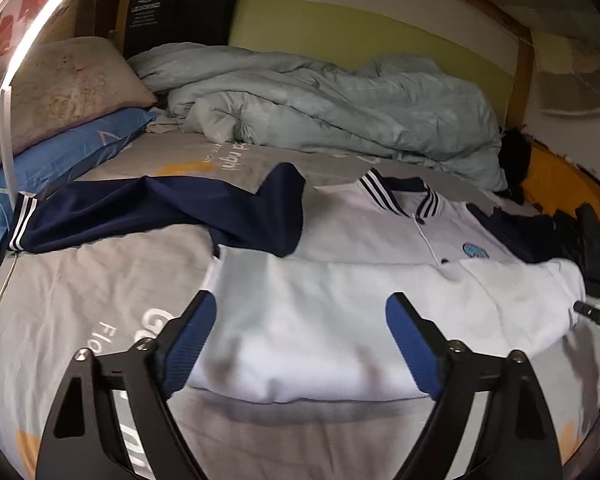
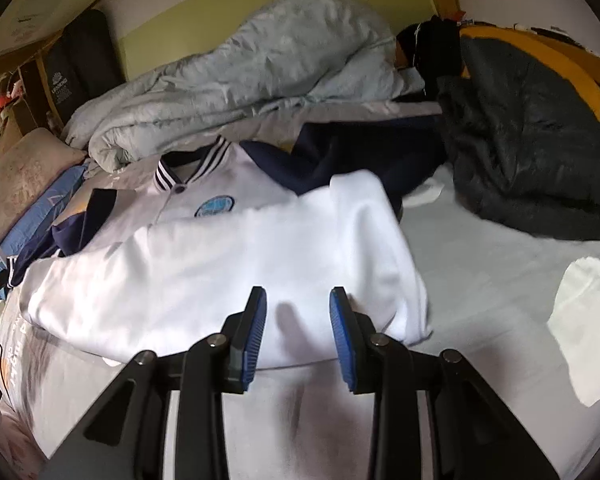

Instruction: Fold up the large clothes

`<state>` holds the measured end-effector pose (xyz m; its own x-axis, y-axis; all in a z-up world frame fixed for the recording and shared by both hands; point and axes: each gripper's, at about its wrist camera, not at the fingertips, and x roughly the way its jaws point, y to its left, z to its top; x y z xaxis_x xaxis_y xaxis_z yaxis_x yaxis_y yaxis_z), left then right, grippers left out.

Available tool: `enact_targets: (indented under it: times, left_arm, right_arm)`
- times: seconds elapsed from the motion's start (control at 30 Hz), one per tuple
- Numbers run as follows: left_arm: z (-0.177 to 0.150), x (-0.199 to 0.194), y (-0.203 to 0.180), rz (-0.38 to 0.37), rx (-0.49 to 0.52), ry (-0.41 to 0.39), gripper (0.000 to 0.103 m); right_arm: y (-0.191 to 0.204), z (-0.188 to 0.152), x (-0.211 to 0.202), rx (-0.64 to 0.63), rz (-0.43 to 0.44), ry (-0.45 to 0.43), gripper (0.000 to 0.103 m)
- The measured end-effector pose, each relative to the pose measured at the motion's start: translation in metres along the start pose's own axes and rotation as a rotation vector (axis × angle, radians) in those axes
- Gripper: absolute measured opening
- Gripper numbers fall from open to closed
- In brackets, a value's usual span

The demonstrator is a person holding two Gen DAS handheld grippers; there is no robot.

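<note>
A white jacket (image 1: pixel 340 312) with navy sleeves and a striped collar lies on the bed, its lower half folded up over the chest. One navy sleeve (image 1: pixel 160 212) stretches out to the left. My left gripper (image 1: pixel 300 312) is open and empty, its jaws wide apart just above the folded white edge. In the right wrist view the same jacket (image 2: pixel 240 260) lies ahead with its other navy sleeve (image 2: pixel 360 156) at the back. My right gripper (image 2: pixel 298 304) is open and empty over the jacket's near edge. The right gripper's tip shows in the left wrist view (image 1: pixel 592 312).
A grey printed bedsheet (image 1: pixel 80 288) covers the bed. A crumpled pale green duvet (image 1: pixel 320 100) lies at the back. Two pillows (image 1: pixel 60 100) and a white lamp arm (image 1: pixel 8 120) are at left. Dark clothes (image 2: pixel 520 152) are piled at right, near a white sock (image 2: pixel 584 320).
</note>
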<state>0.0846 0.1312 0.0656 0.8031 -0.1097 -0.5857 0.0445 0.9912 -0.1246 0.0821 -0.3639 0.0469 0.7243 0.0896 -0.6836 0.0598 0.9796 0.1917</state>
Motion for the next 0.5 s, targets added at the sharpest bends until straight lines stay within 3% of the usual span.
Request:
enact_targets:
  times: [0.1, 0.17, 0.3, 0.5]
  left_arm:
    - [-0.009, 0.0, -0.012, 0.011, 0.021, -0.05, 0.09]
    - [-0.014, -0.004, -0.021, 0.015, 0.042, -0.107, 0.103]
    - [-0.015, -0.007, -0.038, 0.009, 0.105, -0.133, 0.103]
    - [-0.024, 0.003, -0.054, -0.001, 0.172, -0.088, 0.103]
  right_arm:
    - [0.011, -0.003, -0.002, -0.043, -0.048, -0.033, 0.064]
    - [0.02, -0.005, -0.007, -0.076, -0.048, -0.072, 0.072]
    - [0.033, -0.007, -0.015, -0.118, -0.052, -0.124, 0.096]
    - [0.045, -0.012, -0.013, -0.193, -0.075, -0.13, 0.1]
